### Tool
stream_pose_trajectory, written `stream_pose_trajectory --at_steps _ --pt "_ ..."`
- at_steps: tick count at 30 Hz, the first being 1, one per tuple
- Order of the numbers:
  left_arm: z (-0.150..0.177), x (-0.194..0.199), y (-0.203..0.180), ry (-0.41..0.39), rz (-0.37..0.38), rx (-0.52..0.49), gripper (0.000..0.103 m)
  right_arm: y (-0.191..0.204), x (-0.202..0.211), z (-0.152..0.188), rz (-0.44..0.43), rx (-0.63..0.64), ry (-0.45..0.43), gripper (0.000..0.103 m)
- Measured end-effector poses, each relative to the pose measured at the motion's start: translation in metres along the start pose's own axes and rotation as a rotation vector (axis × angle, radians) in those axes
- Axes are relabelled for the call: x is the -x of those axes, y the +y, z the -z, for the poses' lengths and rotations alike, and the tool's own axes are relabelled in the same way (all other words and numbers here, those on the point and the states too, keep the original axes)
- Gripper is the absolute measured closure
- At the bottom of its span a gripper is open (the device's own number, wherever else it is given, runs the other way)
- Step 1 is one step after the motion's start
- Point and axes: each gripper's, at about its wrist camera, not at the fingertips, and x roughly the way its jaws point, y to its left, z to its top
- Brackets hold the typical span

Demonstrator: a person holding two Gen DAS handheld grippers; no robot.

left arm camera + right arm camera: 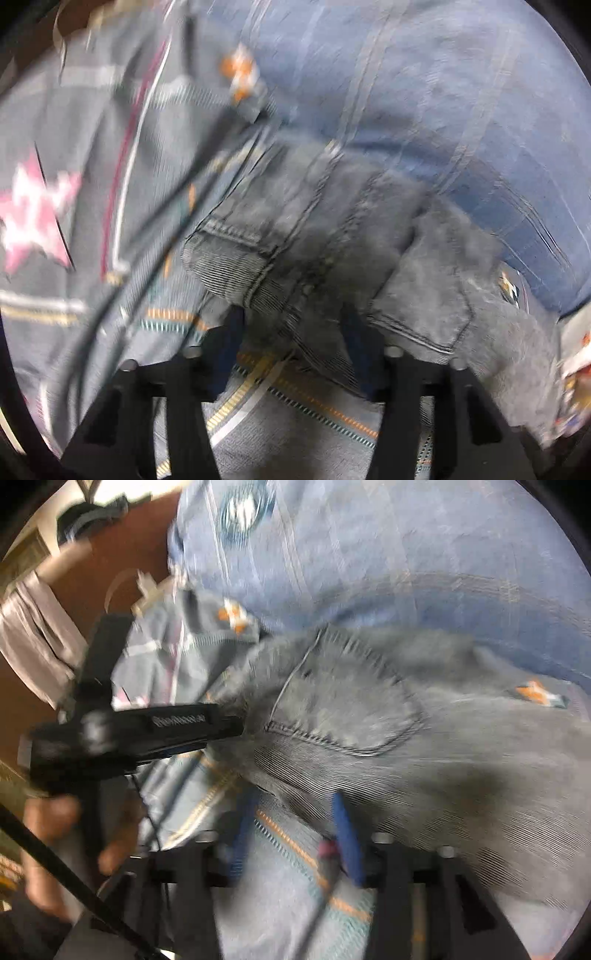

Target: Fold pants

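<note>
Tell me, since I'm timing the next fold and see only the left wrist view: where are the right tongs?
Observer: The right tongs stand open at the near edge of the grey jeans, with nothing clamped as far as the blur shows.
Operator: How do my left tongs look from there?
Observer: The left tongs come in from the left, with their tip at the jeans' edge beside a back pocket.
Operator: Anything behind them?
Observer: A pale grey cloth hangs at the far left.

Black gripper frames, blue fingers [347, 834], bare hand [55, 853]
</note>
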Motion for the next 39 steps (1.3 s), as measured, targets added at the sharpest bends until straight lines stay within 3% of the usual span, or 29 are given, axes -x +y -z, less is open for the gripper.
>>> stream_pose_trajectory --at_steps 4,8,11,14,17,20,22,24,29,33,34,35,36,39 --pt "0.013 0.032 -0.029 -0.142 0.018 -0.125 0.043 -0.033 0.071 0.012 0.018 -0.062 -0.088 0.034" --pt "0.036 0.065 -0.064 -0.304 0.112 -0.278 0.030 -0.102 0.138 0.018 0.038 -0.247 -0.188 0.034" --pt "0.051 0.071 -0.098 -0.342 0.172 -0.414 0.027 -0.153 0.172 0.029 0.081 -0.361 -0.280 0.034" --pt "0.078 0.071 -0.139 -0.317 0.219 -0.542 0.027 -0.199 0.187 0.049 0.096 -0.515 -0.310 0.034" --pt "0.108 0.068 -0.181 -0.301 0.244 -0.647 0.027 -0.240 0.197 0.062 0.198 -0.622 -0.245 0.034" --pt "0.131 0.066 -0.224 -0.280 0.304 -0.710 0.027 -0.295 0.207 0.088 0.193 -0.786 -0.218 0.035" --pt "0.144 0.061 -0.255 -0.242 0.331 -0.739 0.027 -0.323 0.210 0.106 0.175 -0.882 -0.192 0.041" --pt "0.154 0.057 -0.281 -0.215 0.372 -0.767 0.027 -0.337 0.215 0.123 0.152 -0.956 -0.190 0.053" --pt "0.179 0.048 -0.323 -0.160 0.407 -0.853 0.027 -0.345 0.212 0.130 0.102 -0.978 -0.184 0.054" --pt "0.194 0.040 -0.336 -0.140 0.391 -0.899 0.027 -0.351 0.182 0.127 0.133 -0.974 -0.065 0.055" --pt "0.196 0.039 -0.338 -0.133 0.390 -0.903 0.027 -0.352 0.180 0.125 0.143 -0.972 -0.060 0.059" --pt "0.198 0.037 -0.340 -0.122 0.390 -0.908 0.027 -0.349 0.183 0.122 0.177 -0.961 -0.070 0.088" --pt "0.200 0.037 -0.342 -0.111 0.394 -0.910 0.027 -0.348 0.184 0.120 0.210 -0.951 -0.071 0.091" --pt "0.208 0.042 -0.350 -0.103 0.411 -0.935 0.027 -0.343 0.203 0.117 0.176 -0.941 -0.164 0.097"
